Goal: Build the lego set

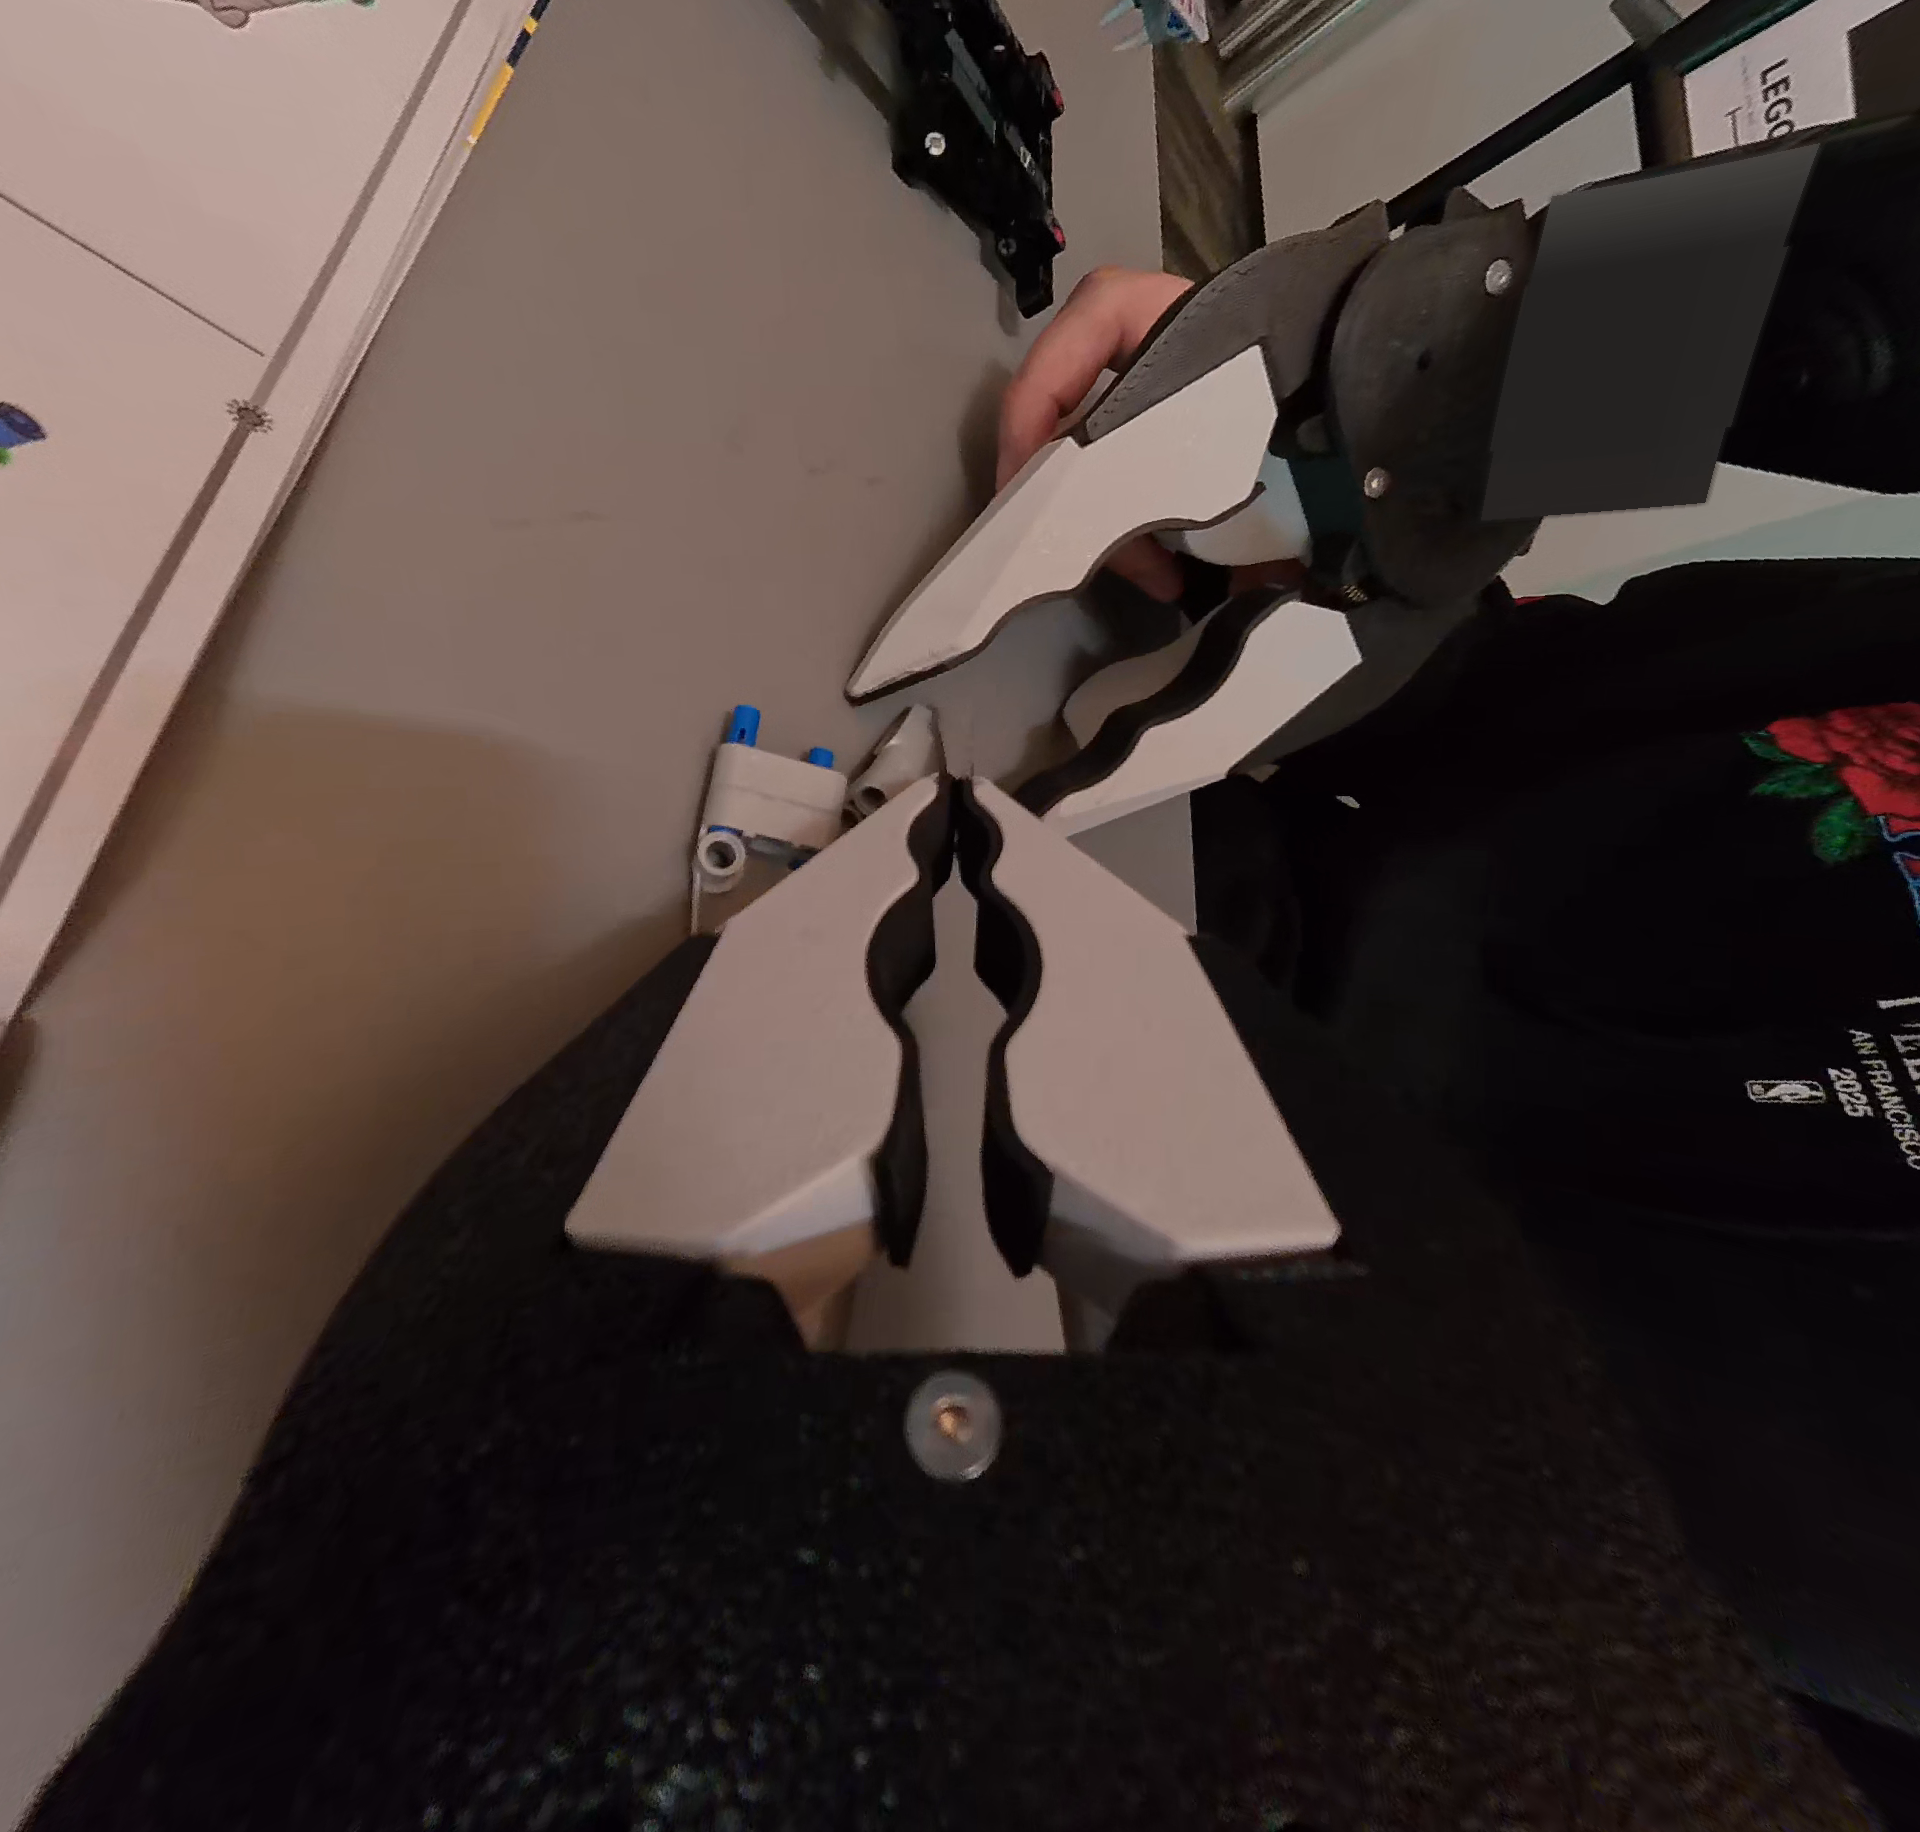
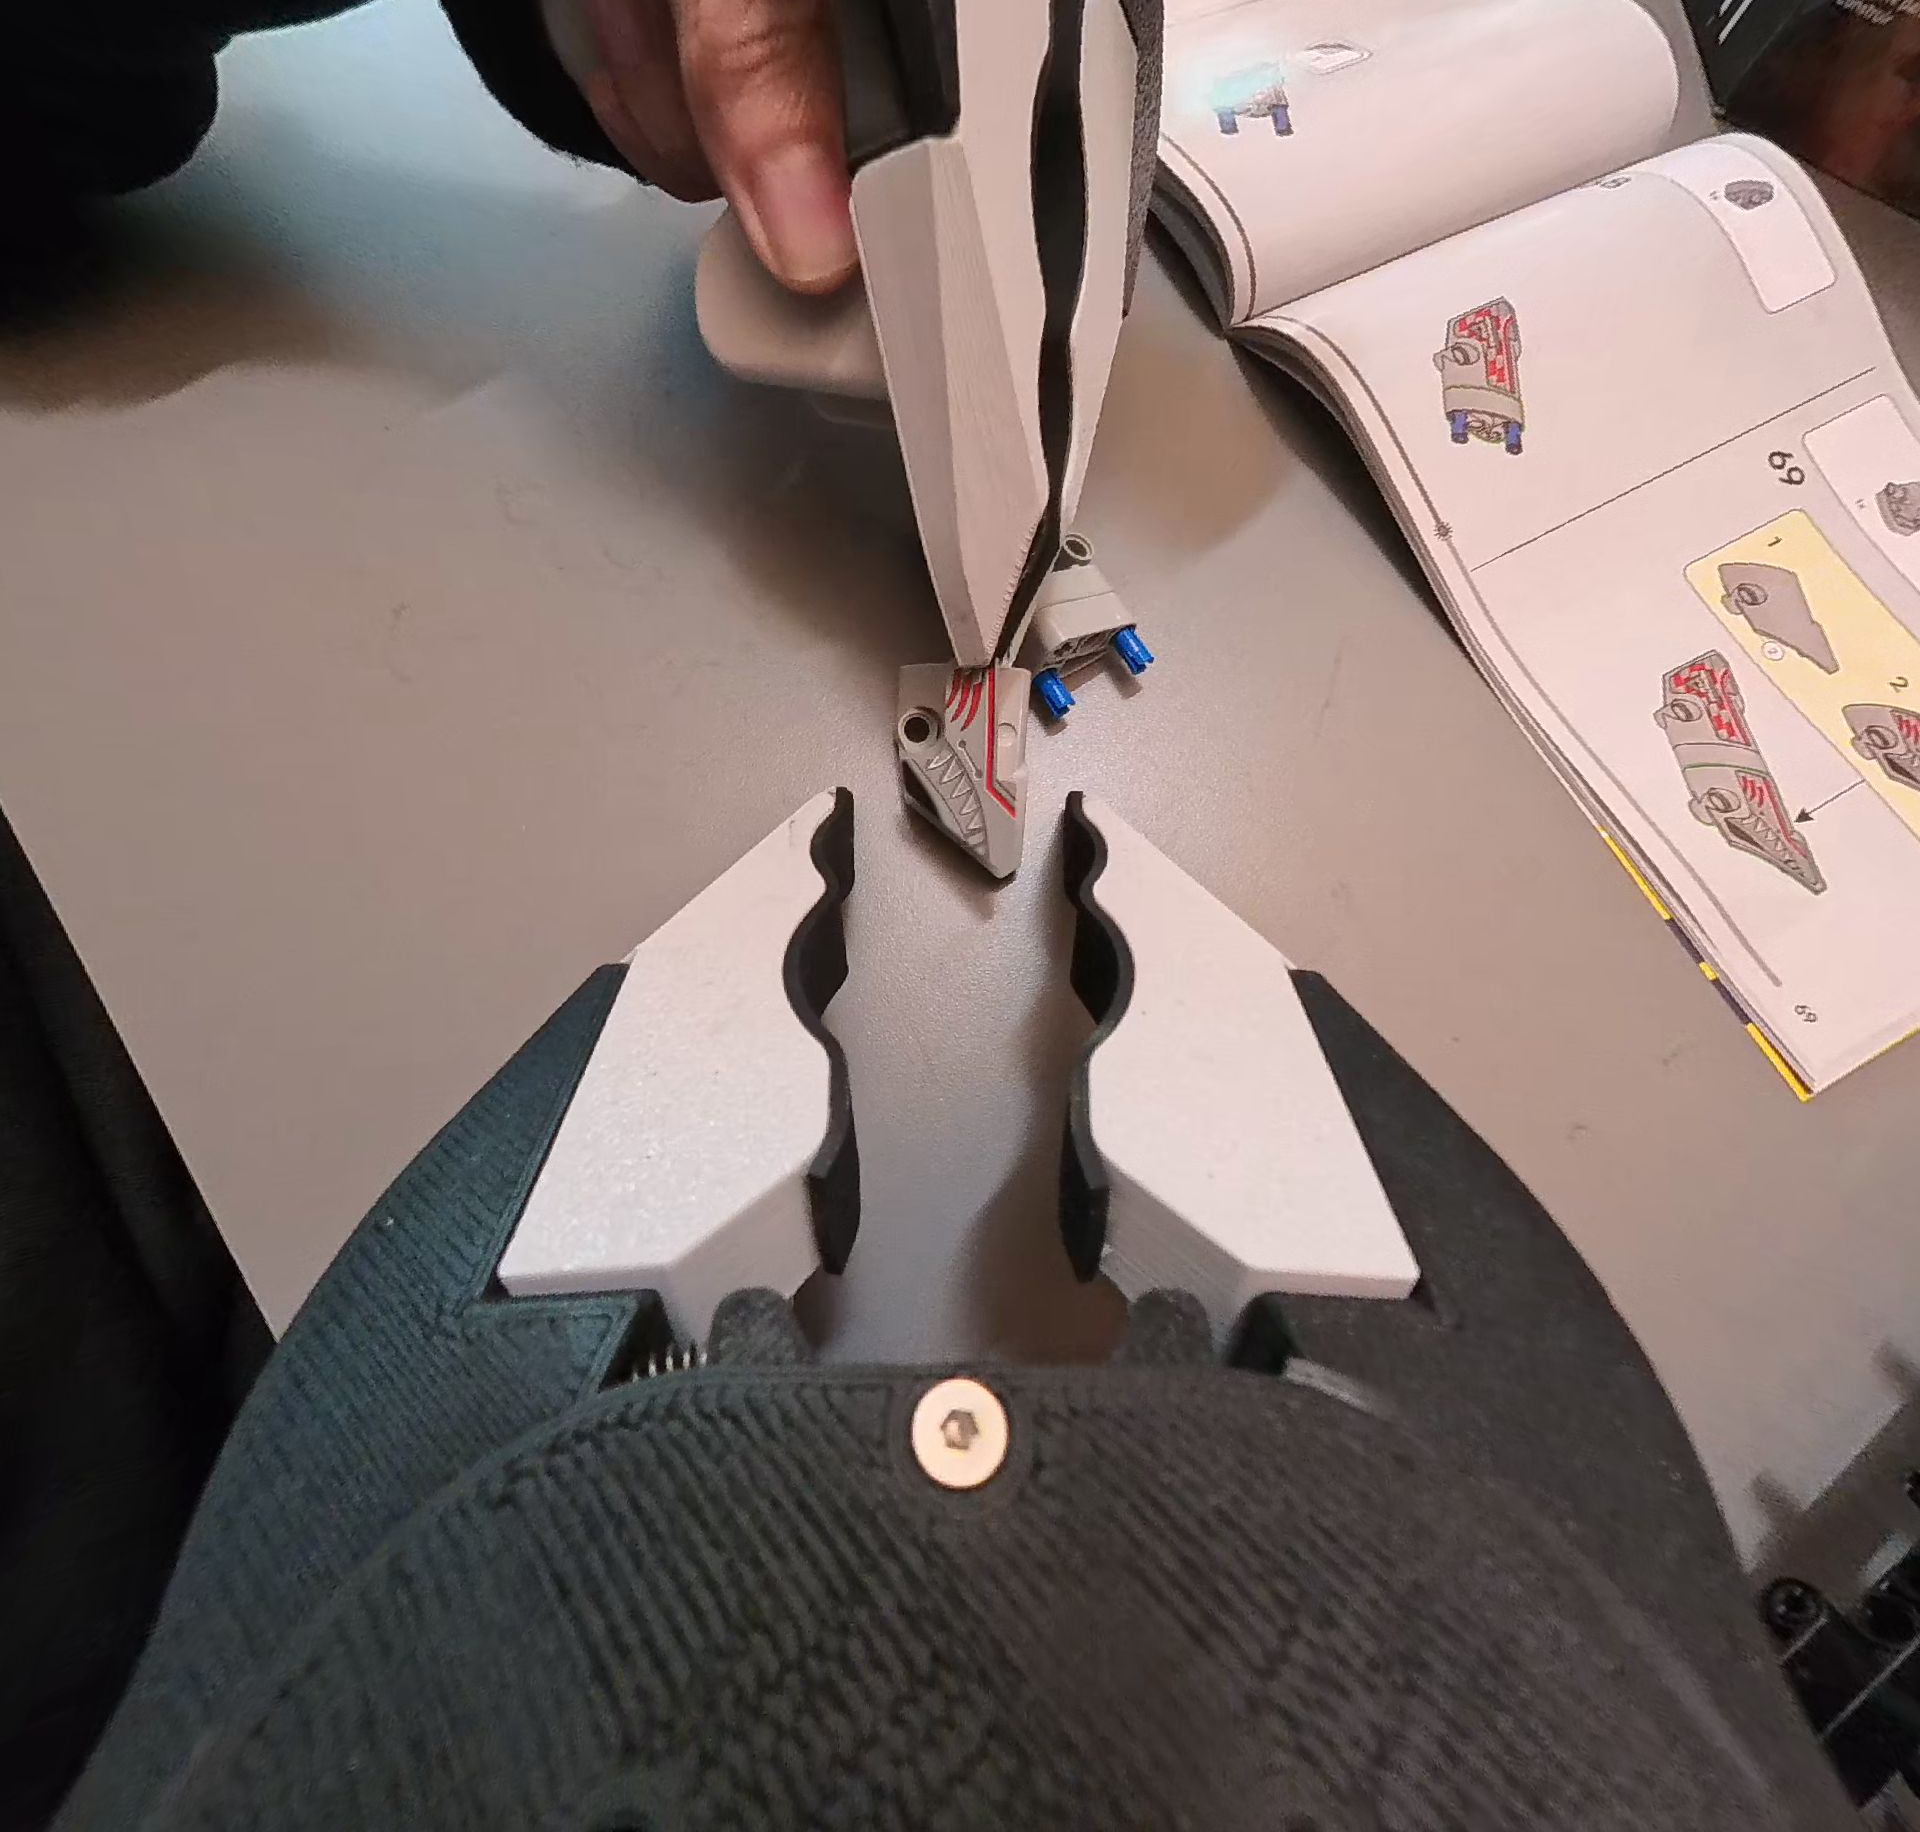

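Spread jaws of the right gripper (image 2: pixel 958 826) fill the lower frame, just short of one grey printed panel (image 2: pixel 961 780) on the table (image 2: pixel 416 556). At centre the left gripper (image 2: pixel 995 639) pinches that panel's top edge. One open instruction booklet (image 2: pixel 1558 432) lies upper right; one small grey piece with two blue pins (image 2: pixel 1081 629) sits beside the panel
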Demonstrator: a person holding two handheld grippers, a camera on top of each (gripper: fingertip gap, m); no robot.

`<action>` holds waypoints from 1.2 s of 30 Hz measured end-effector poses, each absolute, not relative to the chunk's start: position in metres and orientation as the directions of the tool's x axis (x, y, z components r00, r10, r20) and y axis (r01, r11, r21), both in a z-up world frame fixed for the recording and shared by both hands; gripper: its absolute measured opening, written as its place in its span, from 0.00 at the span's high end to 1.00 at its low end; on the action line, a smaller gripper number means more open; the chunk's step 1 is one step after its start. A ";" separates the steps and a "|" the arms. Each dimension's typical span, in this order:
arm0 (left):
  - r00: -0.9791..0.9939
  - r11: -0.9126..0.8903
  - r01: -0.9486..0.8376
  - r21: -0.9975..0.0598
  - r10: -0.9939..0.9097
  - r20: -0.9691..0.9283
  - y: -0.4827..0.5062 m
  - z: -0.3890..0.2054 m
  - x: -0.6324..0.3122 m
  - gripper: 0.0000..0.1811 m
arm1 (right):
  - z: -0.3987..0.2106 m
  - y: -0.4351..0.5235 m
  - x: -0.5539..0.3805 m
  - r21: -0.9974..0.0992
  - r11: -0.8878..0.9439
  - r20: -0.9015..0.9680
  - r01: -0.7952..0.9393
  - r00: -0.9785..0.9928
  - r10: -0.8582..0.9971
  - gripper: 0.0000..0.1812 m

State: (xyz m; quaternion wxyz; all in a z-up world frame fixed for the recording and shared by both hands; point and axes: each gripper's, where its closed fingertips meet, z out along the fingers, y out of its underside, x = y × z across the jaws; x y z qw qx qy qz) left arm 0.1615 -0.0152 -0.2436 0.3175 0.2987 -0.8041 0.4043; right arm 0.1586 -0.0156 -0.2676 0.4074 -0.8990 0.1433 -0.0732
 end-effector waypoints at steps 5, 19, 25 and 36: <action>-0.616 0.495 -0.740 -0.455 -0.228 0.754 -0.015 -0.246 0.161 1.00 | -0.268 -0.016 0.159 -0.753 -0.627 0.014 -0.199 0.948 -0.317 0.78; -0.623 0.499 -0.736 -0.457 -0.236 0.746 -0.015 -0.246 0.161 1.00 | -0.268 -0.016 0.159 -0.753 -0.627 0.012 -0.200 0.948 -0.318 0.78; -0.623 0.498 -0.739 -0.454 -0.245 0.743 -0.015 -0.247 0.162 1.00 | -0.268 -0.016 0.159 -0.753 -0.626 0.012 -0.200 0.948 -0.318 0.78; -0.629 0.500 -0.736 -0.456 -0.258 0.733 -0.014 -0.249 0.163 1.00 | -0.268 -0.016 0.160 -0.754 -0.625 0.013 -0.204 0.946 -0.324 0.80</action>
